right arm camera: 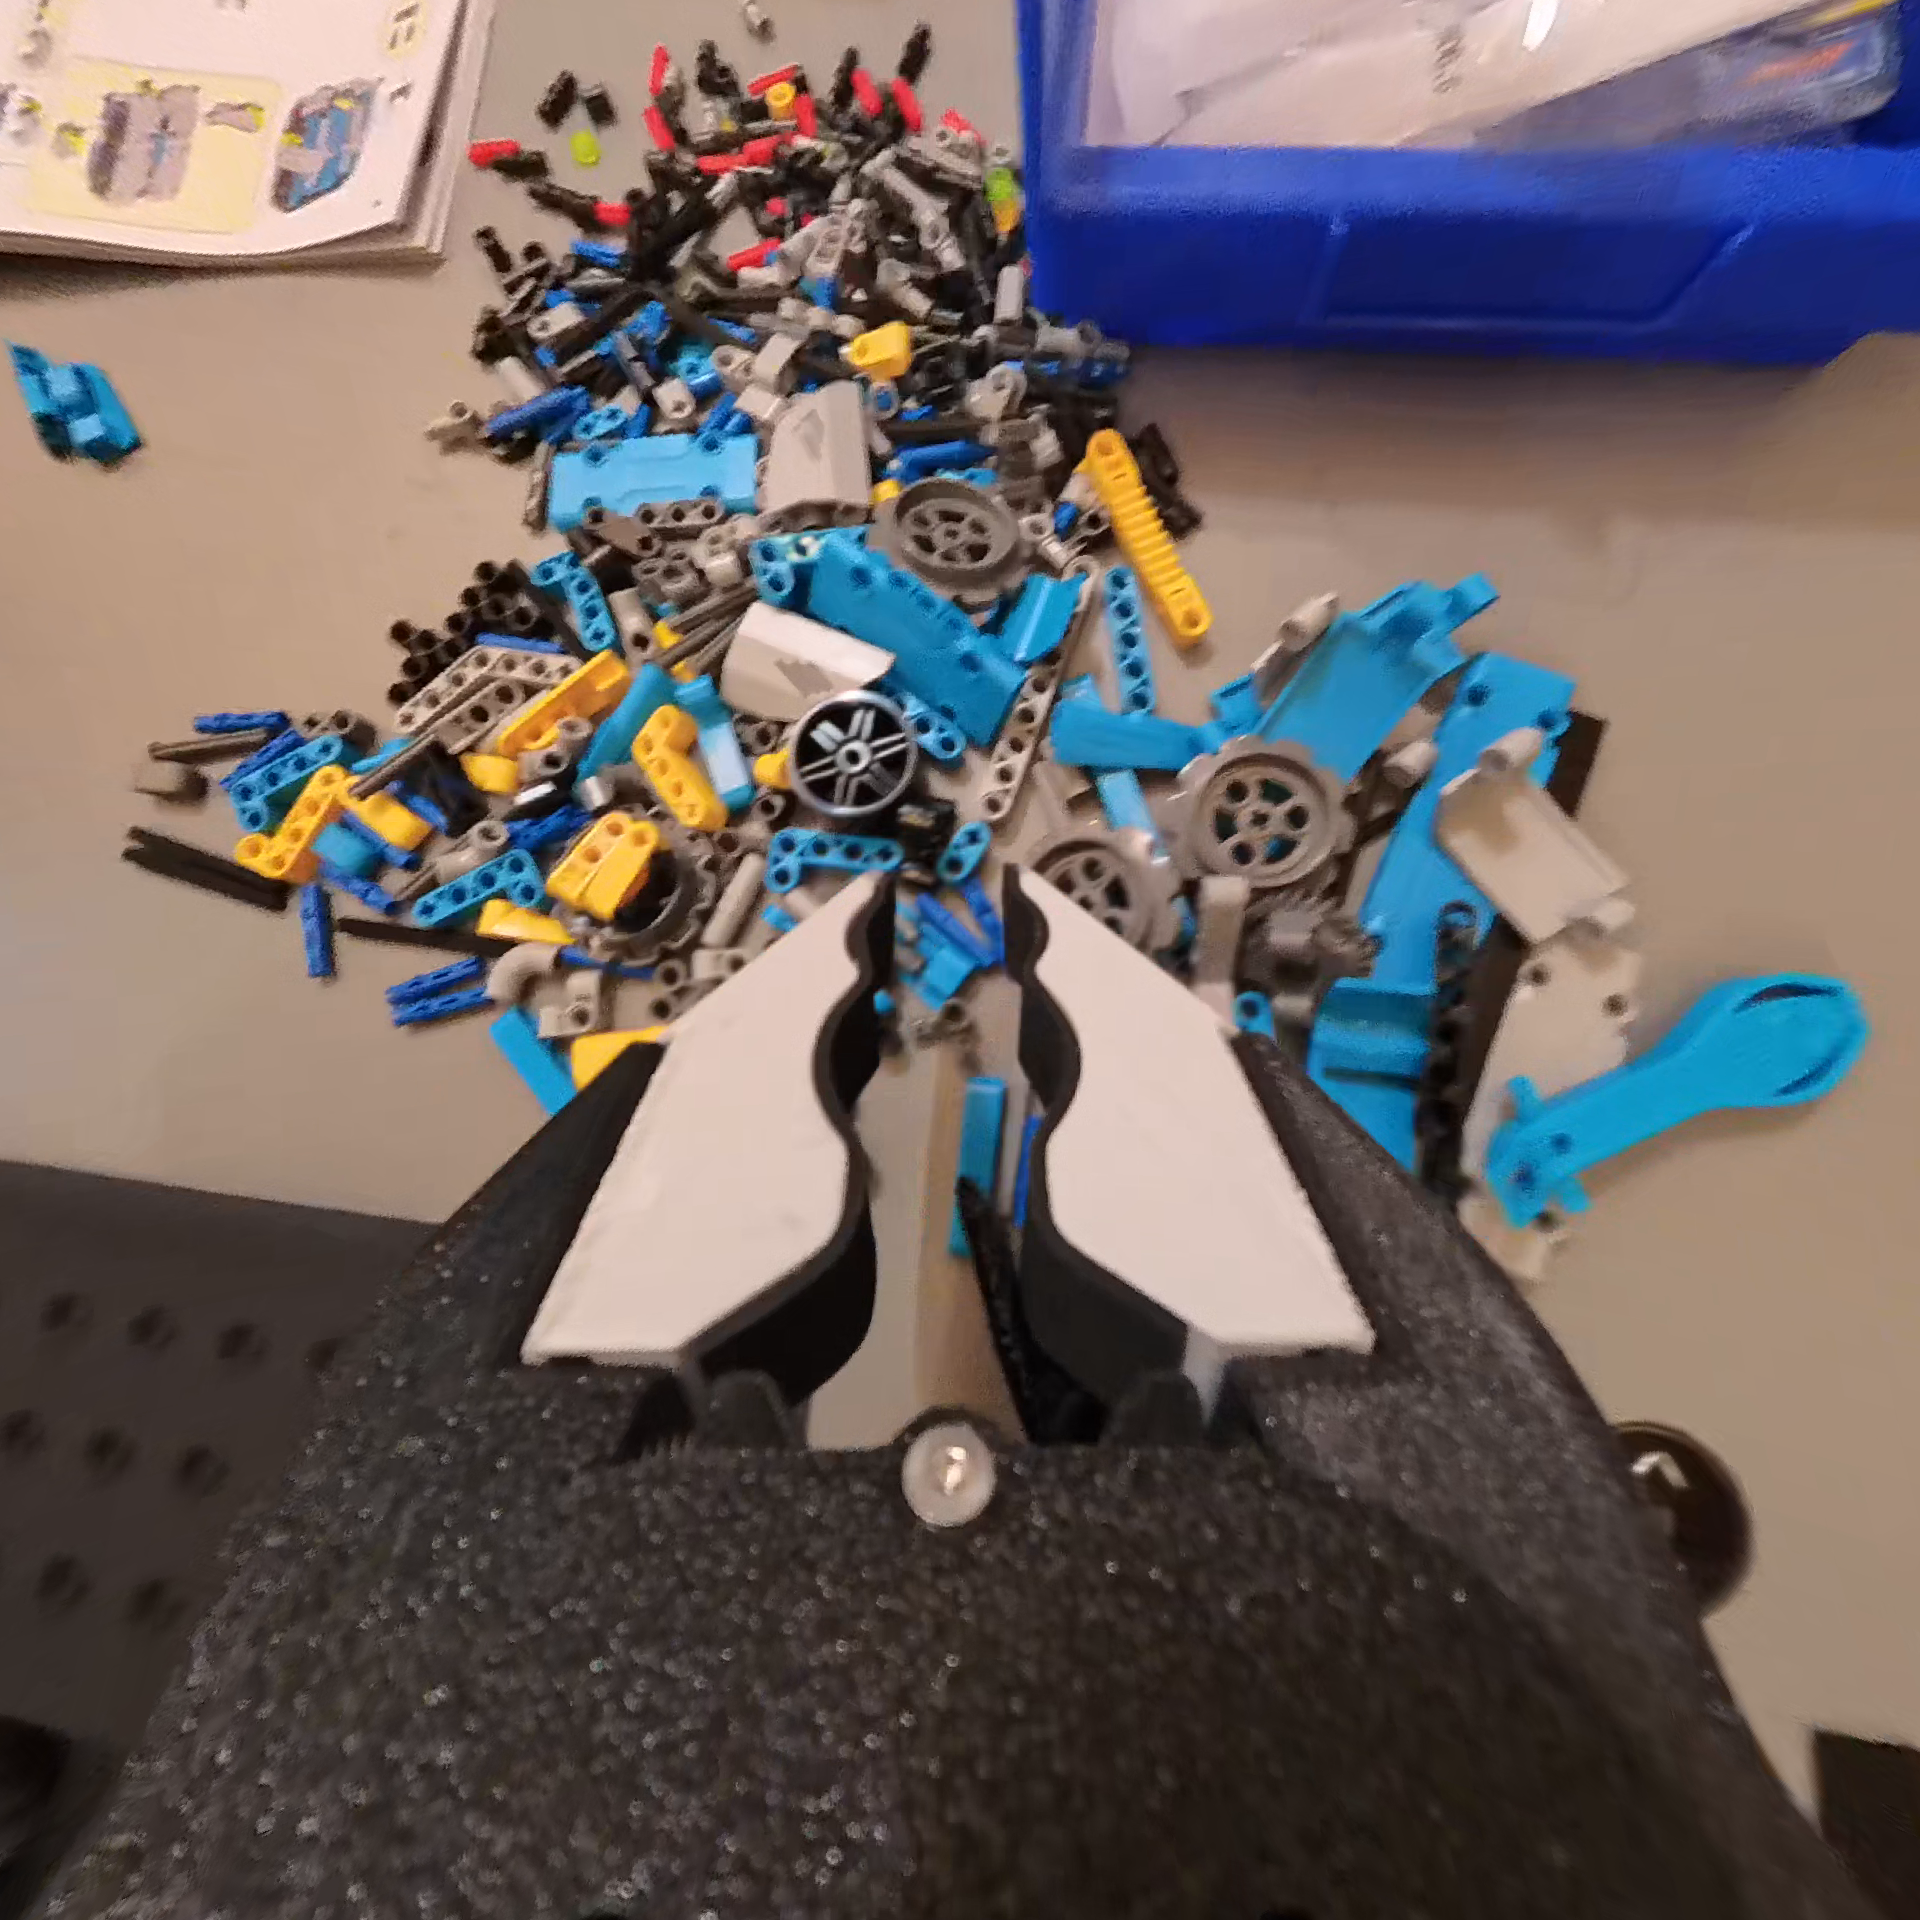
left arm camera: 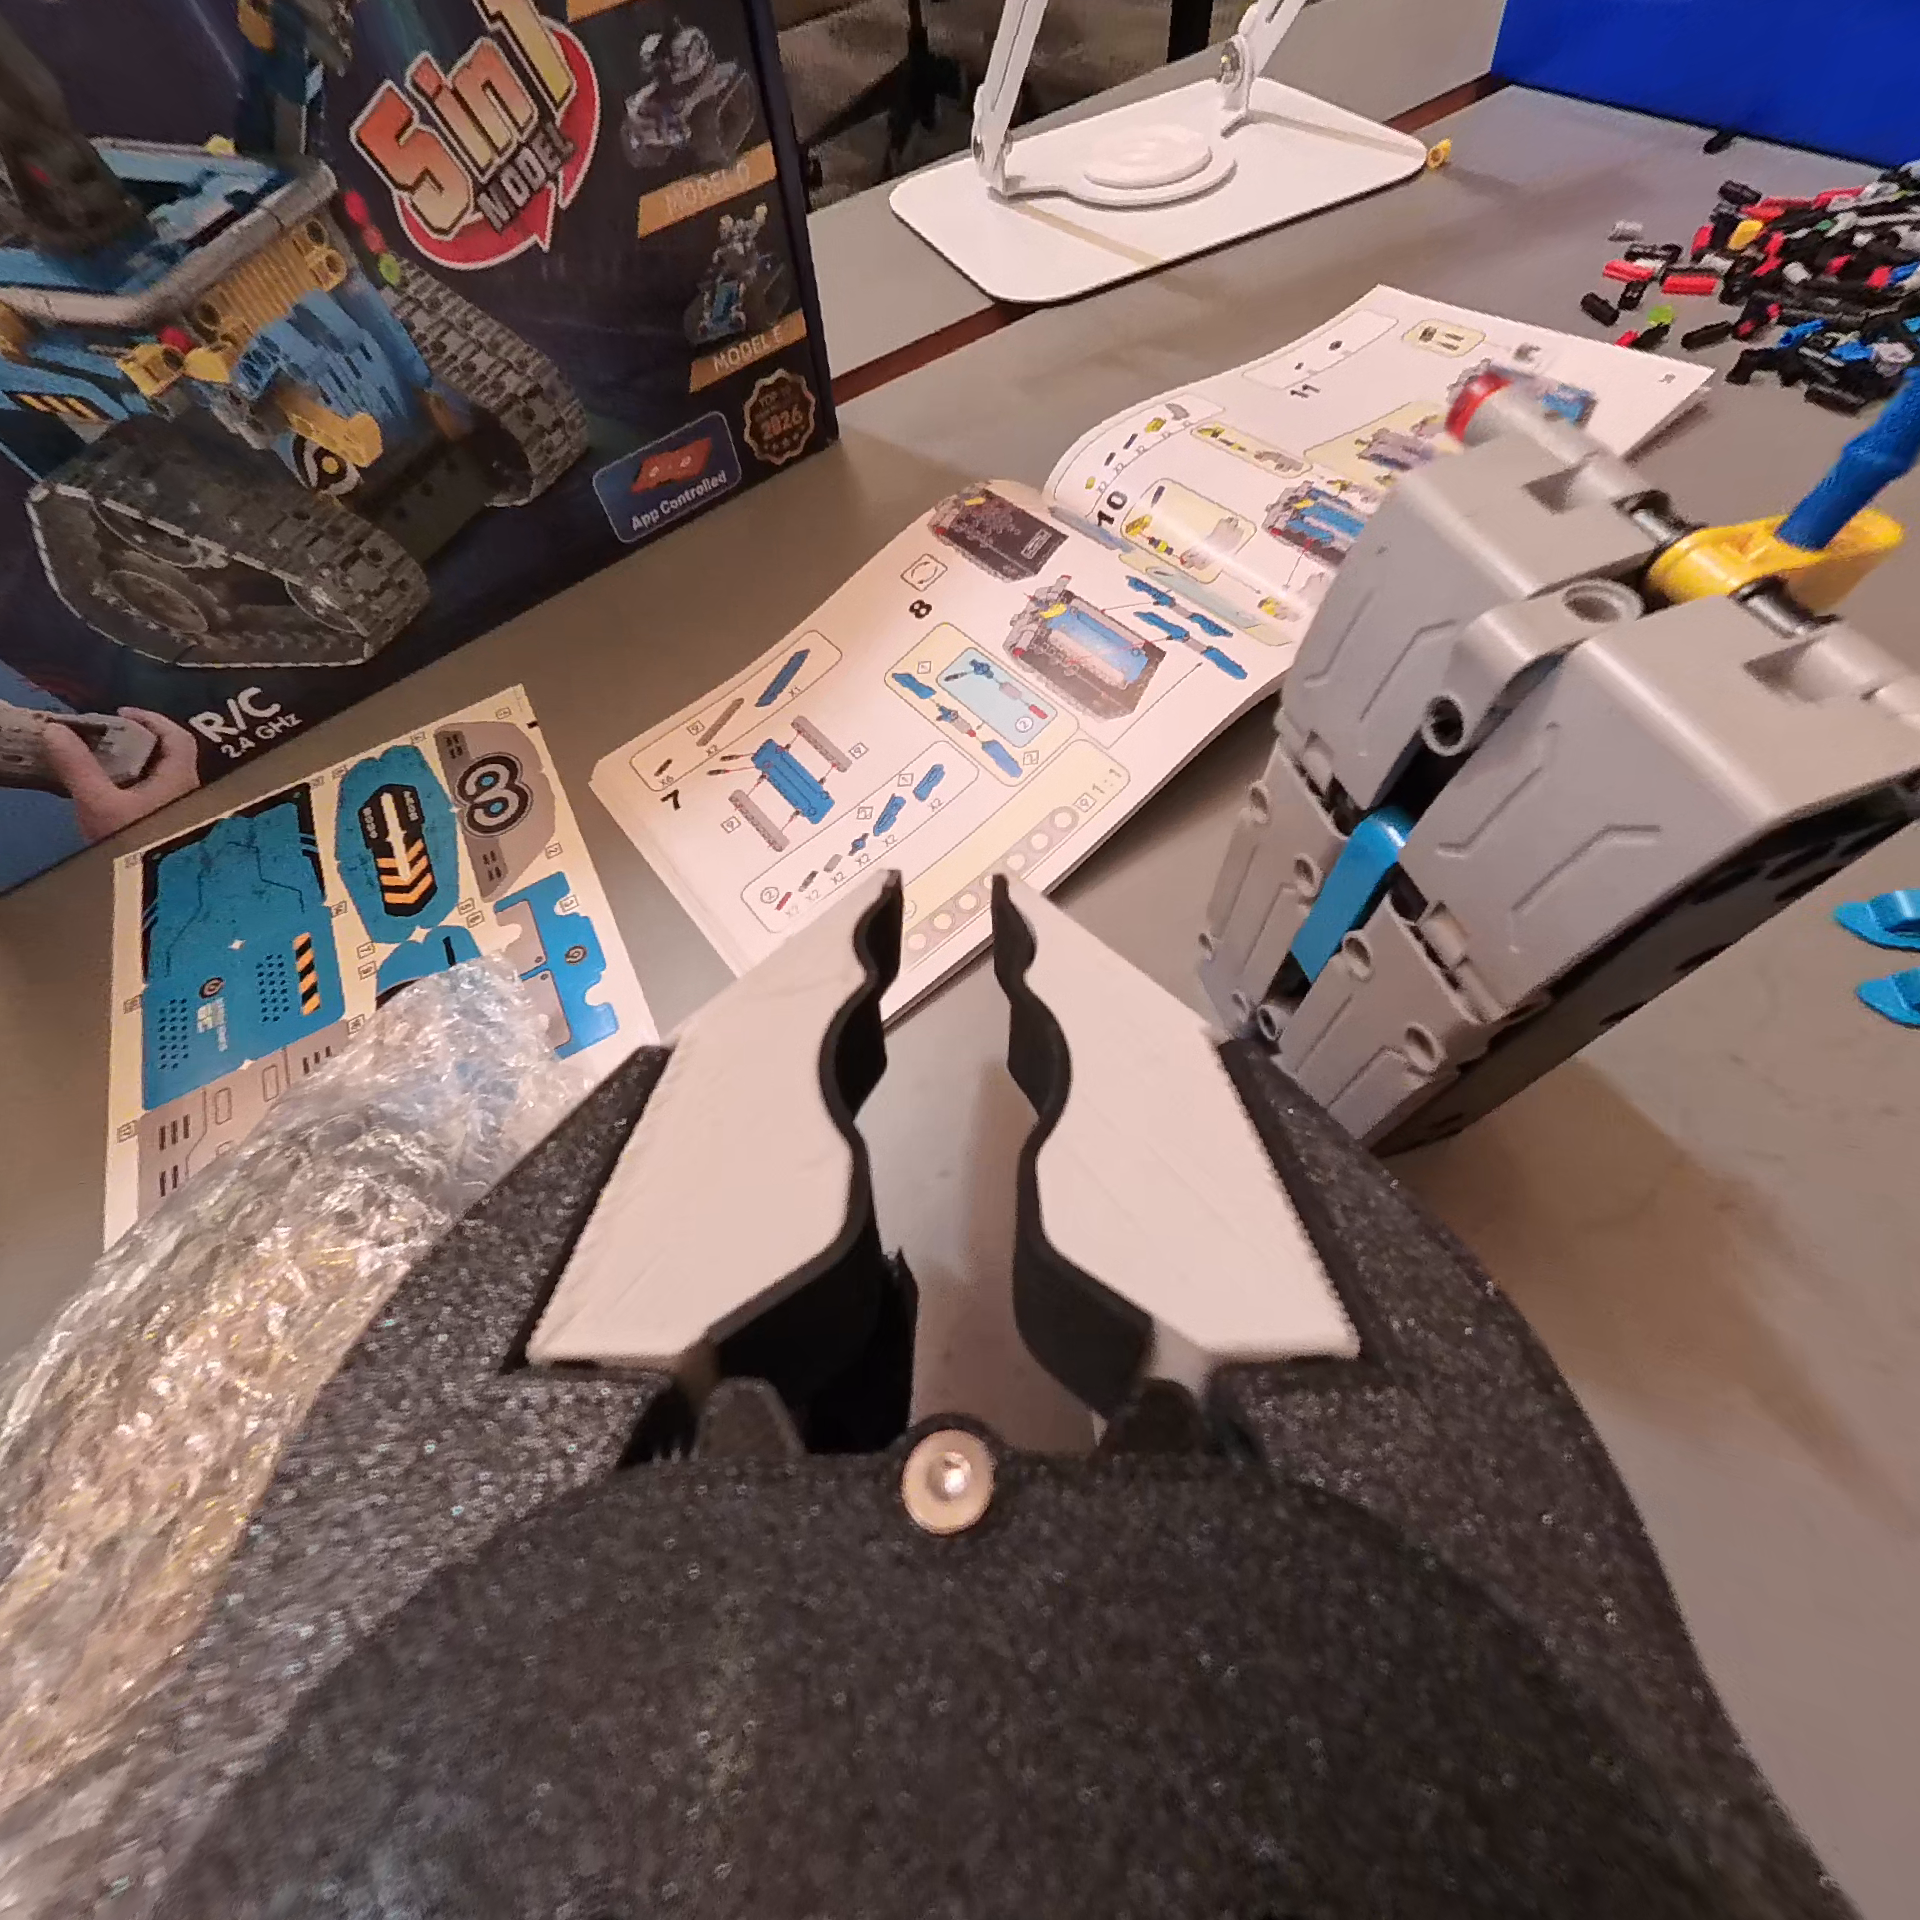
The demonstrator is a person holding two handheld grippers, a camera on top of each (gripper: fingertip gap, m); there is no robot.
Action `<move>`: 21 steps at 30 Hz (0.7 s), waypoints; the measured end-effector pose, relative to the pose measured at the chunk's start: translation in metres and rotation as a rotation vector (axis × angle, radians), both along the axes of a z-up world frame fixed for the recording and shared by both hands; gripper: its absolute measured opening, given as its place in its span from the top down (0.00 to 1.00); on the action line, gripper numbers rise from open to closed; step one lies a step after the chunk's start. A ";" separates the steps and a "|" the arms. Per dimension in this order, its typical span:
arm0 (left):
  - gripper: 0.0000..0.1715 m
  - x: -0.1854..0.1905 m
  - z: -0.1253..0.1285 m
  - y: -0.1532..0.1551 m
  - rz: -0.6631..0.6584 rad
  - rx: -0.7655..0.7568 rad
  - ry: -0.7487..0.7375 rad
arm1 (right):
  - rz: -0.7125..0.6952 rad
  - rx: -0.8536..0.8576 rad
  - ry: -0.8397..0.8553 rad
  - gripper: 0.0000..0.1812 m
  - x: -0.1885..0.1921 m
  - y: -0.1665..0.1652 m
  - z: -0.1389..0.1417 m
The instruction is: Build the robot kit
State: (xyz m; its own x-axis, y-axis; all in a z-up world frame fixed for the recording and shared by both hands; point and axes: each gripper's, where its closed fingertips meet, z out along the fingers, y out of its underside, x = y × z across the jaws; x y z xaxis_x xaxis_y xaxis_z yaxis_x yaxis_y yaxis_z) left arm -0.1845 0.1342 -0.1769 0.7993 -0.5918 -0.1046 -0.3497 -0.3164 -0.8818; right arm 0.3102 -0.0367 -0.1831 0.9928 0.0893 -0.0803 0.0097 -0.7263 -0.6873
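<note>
My left gripper (left arm camera: 945,904) is open by a narrow gap and holds nothing. It hovers over the grey table at the near edge of an open instruction booklet (left arm camera: 1039,665). Just to its right stands a grey block assembly (left arm camera: 1558,790) with a yellow part (left arm camera: 1766,556) and a blue axle (left arm camera: 1860,457) on top. My right gripper (right arm camera: 948,894) is open by a narrow gap, low over the near side of a pile of loose building parts (right arm camera: 831,623). Small blue pieces (right arm camera: 951,951) and a black toothed strip (right arm camera: 987,1247) lie between its fingers. A black spoked wheel (right arm camera: 854,762) lies just ahead.
A toy box (left arm camera: 364,312) stands at the back left, with a sticker sheet (left arm camera: 312,935) and bubble wrap (left arm camera: 260,1247) in front. A white stand (left arm camera: 1143,177) is at the back. A blue bin (right arm camera: 1455,239) sits behind the pile. A blue spoon-shaped tool (right arm camera: 1683,1091) lies to the right. The gap from one gripper's tips to the other's is roughly 55 cm. The black spoked wheel (right arm camera: 854,762) is closer to my right gripper, around 5 cm from its tips; the left tips are 50 cm off.
</note>
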 end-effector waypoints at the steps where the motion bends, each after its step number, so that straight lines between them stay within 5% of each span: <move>1: 0.90 0.000 -0.001 0.000 0.001 -0.008 -0.001 | 0.005 0.009 0.013 0.89 -0.005 -0.005 -0.001; 12: 0.90 0.002 0.000 -0.001 -0.009 -0.001 -0.001 | -0.143 -0.057 -0.111 0.90 0.064 -0.050 -0.005; 21: 0.90 0.002 0.000 -0.001 -0.012 -0.001 0.004 | 0.178 -0.045 -0.013 0.90 -0.037 -0.020 -0.009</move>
State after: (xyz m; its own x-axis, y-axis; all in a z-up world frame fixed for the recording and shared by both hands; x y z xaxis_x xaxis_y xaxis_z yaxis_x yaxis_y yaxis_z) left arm -0.1822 0.1329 -0.1773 0.7919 -0.6013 -0.1070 -0.3565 -0.3129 -0.8803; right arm 0.2732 -0.0571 -0.1922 0.9627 0.2599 -0.0754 0.1492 -0.7422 -0.6533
